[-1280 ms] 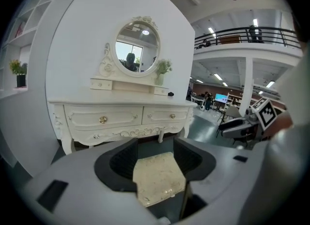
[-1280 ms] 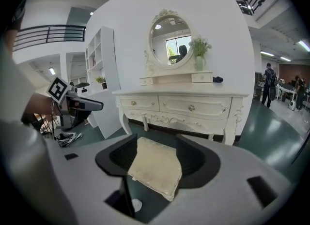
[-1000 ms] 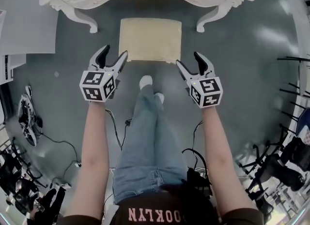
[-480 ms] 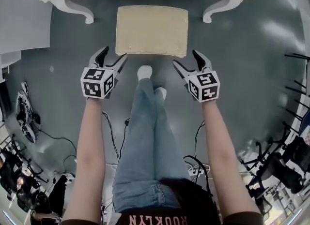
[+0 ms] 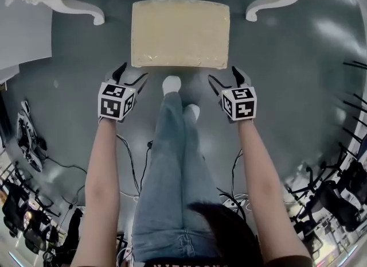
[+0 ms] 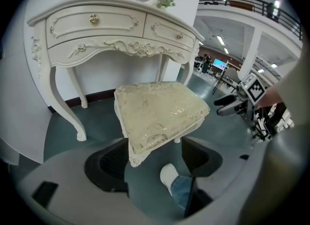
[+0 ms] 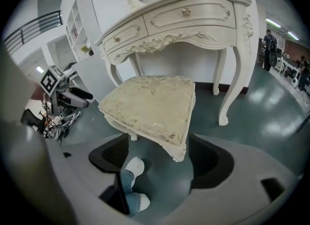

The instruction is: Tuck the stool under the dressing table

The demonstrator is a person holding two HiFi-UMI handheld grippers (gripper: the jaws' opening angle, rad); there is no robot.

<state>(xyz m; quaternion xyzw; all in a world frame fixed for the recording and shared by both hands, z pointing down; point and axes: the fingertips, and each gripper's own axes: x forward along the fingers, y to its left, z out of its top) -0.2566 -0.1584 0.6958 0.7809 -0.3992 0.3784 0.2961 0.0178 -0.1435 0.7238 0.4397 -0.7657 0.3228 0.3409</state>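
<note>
My left claw (image 5: 131, 74) and right claw (image 5: 225, 75) had just been opening and stood apart, empty, short of the stool (image 5: 180, 32). A white-socked foot (image 5: 171, 84) stood between them, and the dressing table (image 5: 63, 3) lay beyond.

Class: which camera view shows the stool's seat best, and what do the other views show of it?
The head view: the stool is seen from above, all four seat edges visible. The left and right gripper views show it slantwise, near corner foremost, with a bit of leg beneath.
</note>
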